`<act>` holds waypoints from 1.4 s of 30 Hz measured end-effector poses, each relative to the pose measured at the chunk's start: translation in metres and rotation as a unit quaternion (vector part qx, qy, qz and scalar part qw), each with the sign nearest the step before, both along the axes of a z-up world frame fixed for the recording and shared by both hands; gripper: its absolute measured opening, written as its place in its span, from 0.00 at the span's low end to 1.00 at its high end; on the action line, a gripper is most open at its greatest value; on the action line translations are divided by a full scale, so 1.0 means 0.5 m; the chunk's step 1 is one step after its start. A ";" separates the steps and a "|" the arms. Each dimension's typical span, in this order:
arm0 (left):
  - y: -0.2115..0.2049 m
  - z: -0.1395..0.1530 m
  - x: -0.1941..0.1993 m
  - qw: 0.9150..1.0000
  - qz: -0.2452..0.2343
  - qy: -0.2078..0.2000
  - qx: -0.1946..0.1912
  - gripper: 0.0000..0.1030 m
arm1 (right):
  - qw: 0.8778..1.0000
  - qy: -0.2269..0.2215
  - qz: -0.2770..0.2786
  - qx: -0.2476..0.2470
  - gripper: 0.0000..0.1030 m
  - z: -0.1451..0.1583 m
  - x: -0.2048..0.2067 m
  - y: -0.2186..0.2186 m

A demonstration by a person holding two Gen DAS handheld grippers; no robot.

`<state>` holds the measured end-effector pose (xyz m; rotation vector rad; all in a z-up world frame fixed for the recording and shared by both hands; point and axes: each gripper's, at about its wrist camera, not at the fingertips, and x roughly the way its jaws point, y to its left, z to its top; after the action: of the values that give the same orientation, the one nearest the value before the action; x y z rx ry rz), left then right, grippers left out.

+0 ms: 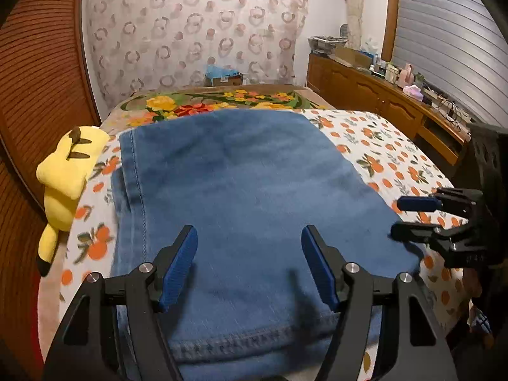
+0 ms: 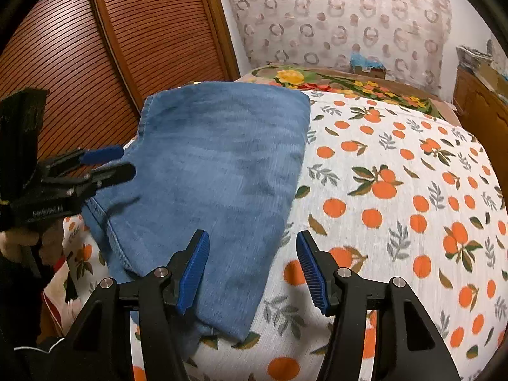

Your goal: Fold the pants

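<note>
Blue denim pants (image 1: 241,197) lie folded into a flat rectangle on the bed, also in the right wrist view (image 2: 216,165). My left gripper (image 1: 249,247) is open and empty, hovering just above the near part of the pants; it also shows in the right wrist view (image 2: 122,160) at the pants' left edge. My right gripper (image 2: 252,254) is open and empty above the pants' near right edge; in the left wrist view it (image 1: 397,217) hovers at the pants' right edge.
The bed has an orange-print sheet (image 2: 397,190) and a floral blanket (image 1: 222,101) at the far end. A yellow plush toy (image 1: 66,171) lies at the bed's left edge. A slatted wooden door (image 2: 111,47) stands left, a cluttered wooden dresser (image 1: 381,95) right.
</note>
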<state>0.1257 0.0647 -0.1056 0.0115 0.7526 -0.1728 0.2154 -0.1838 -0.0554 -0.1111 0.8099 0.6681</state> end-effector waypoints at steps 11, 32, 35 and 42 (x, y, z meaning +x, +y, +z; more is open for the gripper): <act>-0.010 -0.051 -0.050 1.000 0.003 0.016 0.004 0.67 | 1.000 0.016 -0.006 -0.007 0.57 -0.024 -0.022 0.007; -0.009 -0.074 -0.065 1.000 0.011 0.010 0.014 0.68 | 1.000 0.012 0.016 -0.007 0.28 -0.035 -0.038 0.021; -0.008 -0.075 -0.065 1.000 0.010 0.010 0.015 0.68 | 1.000 0.008 0.018 -0.001 0.17 -0.026 -0.039 0.019; 0.004 -0.067 -0.065 1.000 0.013 0.014 0.000 0.68 | 0.998 -0.017 0.036 0.045 0.13 0.037 -0.053 0.011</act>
<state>0.0932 0.0667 -0.1393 -0.0008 0.7812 -0.1487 0.1887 -0.1782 -0.0367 -0.0687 0.7448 0.7675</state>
